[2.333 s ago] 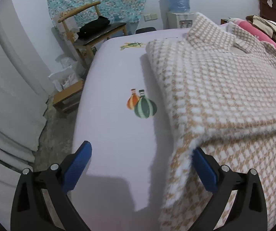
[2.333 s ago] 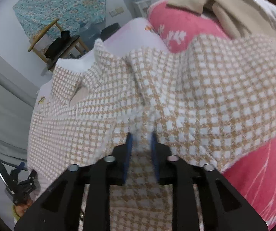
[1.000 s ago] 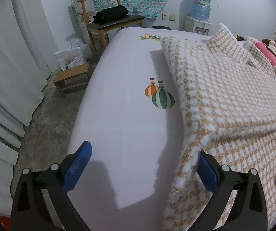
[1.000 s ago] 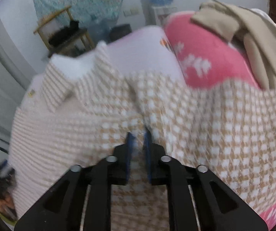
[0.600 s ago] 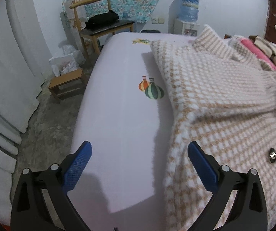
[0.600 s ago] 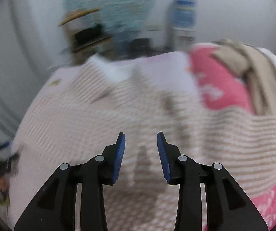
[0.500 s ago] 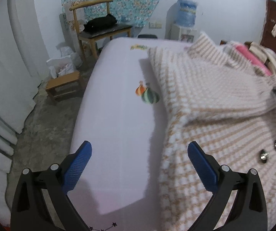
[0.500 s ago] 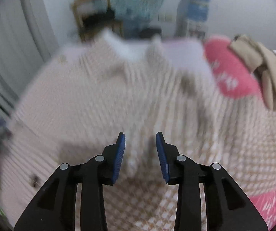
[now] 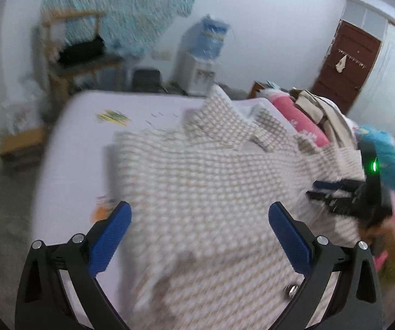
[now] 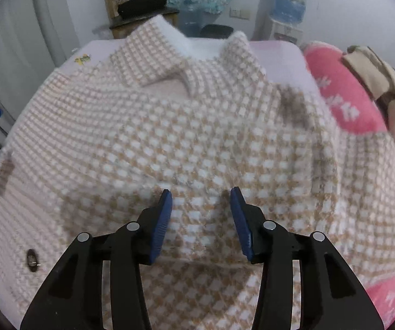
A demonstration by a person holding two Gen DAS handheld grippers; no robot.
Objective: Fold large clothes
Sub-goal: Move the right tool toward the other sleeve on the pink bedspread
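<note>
Bed [image 9: 68,148]: a pale lilac sheet fills my left view, running from 9 o'clock to the centre.
Coat [image 10: 186,137]: a tan-and-white checked coat lies spread across the bed, collar toward 12 o'clock, a folded layer near my right claw.
Pink blanket [image 10: 343,101]: bunched at 2 o'clock, touching the coat's edge.
My left claw [image 9: 200,222]: spread wide above the coat, holding nothing.
My right claw [image 10: 200,199]: jaws opening, blue pads apart over the fold, gripping nothing.
Button [image 10: 32,258]: dark, at 8 o'clock.
</note>
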